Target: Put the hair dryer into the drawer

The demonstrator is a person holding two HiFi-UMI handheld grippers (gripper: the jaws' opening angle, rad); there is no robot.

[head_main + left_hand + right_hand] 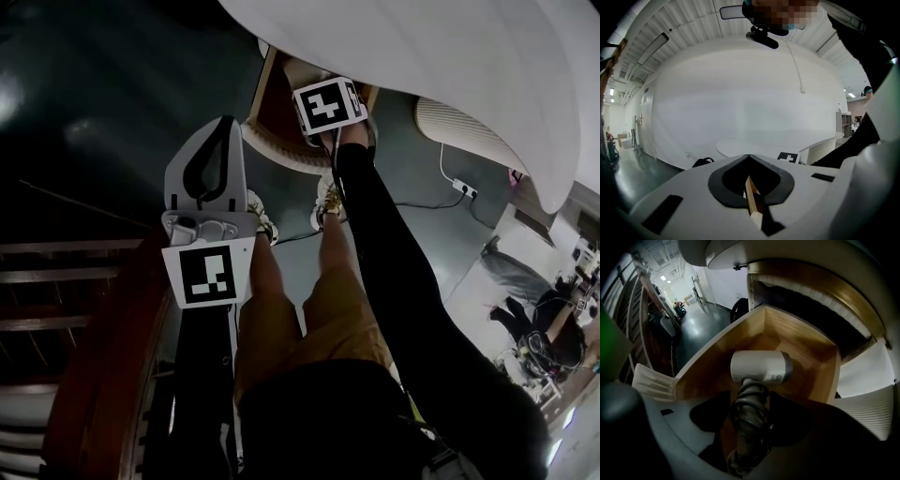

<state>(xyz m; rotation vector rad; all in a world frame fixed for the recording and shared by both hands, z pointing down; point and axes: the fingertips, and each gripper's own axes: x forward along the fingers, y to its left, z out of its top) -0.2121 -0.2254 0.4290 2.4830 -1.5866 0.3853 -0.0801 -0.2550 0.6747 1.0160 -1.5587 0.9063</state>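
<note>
The white hair dryer (pixel 759 366) hangs over the open wooden drawer (pixel 811 348), barrel sideways, its grey cord wound round the handle (pixel 749 416). My right gripper (pixel 751 400) is shut on that handle. In the head view only this gripper's marker cube (pixel 328 103) shows, above the drawer (pixel 272 111), and the dryer is hidden beneath it. My left gripper (pixel 222 128) is held apart to the left, over the dark floor, away from the drawer. In its own view the left gripper (pixel 749 157) points at a white wall, its jaws meeting with nothing between them.
A white rounded table top (pixel 422 56) overhangs the drawer. A ribbed white panel (pixel 464 131) and a power strip (pixel 465 188) with its cable lie to the right. A dark wooden rack (pixel 56 281) stands at the left. My shoes (pixel 325 202) stand just before the drawer.
</note>
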